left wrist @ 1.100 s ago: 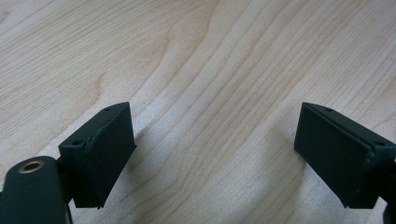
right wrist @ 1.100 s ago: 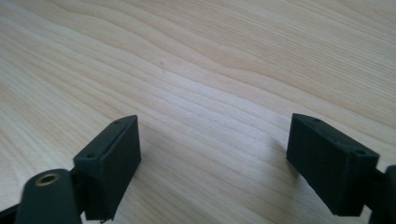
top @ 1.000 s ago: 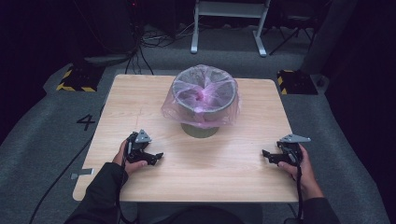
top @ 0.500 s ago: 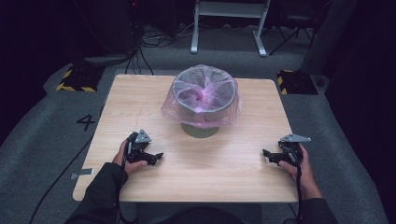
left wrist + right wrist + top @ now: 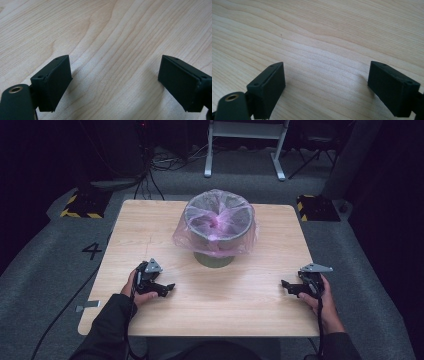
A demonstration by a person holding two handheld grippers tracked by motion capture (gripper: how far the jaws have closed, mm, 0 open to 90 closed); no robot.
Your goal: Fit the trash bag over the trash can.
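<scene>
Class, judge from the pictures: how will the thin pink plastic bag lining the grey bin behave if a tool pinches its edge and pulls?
The pink plastic bag looks thin and see-through, so probably floppy and light. Its overhang drapes loosely over the grey bin, so it would likely stretch or slide off rather than lift the bin. It may tear.

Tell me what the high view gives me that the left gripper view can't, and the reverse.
High view alone: the grey bin lined with a pink plastic bag, standing at the middle of the table, with the left gripper and right gripper resting near the front edge, well apart from the bin, and the floor around. Left gripper view alone: a close look between that gripper's own jaws, wide apart with nothing but wood grain between them. Shared: the left gripper and the pale wooden tabletop.
</scene>
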